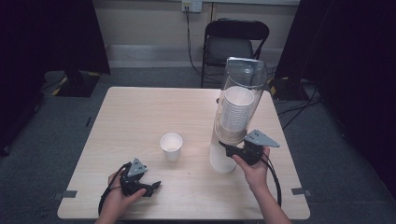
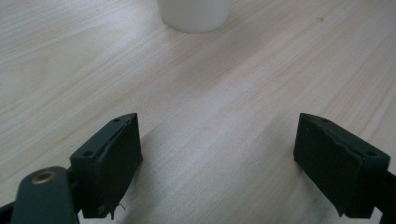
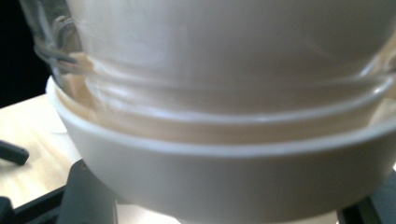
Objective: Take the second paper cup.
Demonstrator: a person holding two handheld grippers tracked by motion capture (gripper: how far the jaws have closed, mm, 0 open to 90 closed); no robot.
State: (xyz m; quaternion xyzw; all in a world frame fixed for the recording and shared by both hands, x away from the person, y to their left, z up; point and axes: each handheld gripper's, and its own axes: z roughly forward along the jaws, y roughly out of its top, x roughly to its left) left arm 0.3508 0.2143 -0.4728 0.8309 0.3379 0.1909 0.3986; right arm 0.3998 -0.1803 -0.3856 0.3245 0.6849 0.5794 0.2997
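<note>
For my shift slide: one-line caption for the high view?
Right gripper at the cup dispenser; left gripper rests open near a paper cup.

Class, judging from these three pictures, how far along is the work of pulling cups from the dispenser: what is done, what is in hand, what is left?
Done: one paper cup stands upright on the table. In hand: the right gripper is at the lowest cup under the clear dispenser tube, jaws either side of it; whether they press is unclear. The left gripper rests open. Left: the stack stays in the tube.

Grey carpet [image 1: 140,77], black folding chair [image 1: 236,44], dark curtains [image 1: 51,32]
</note>
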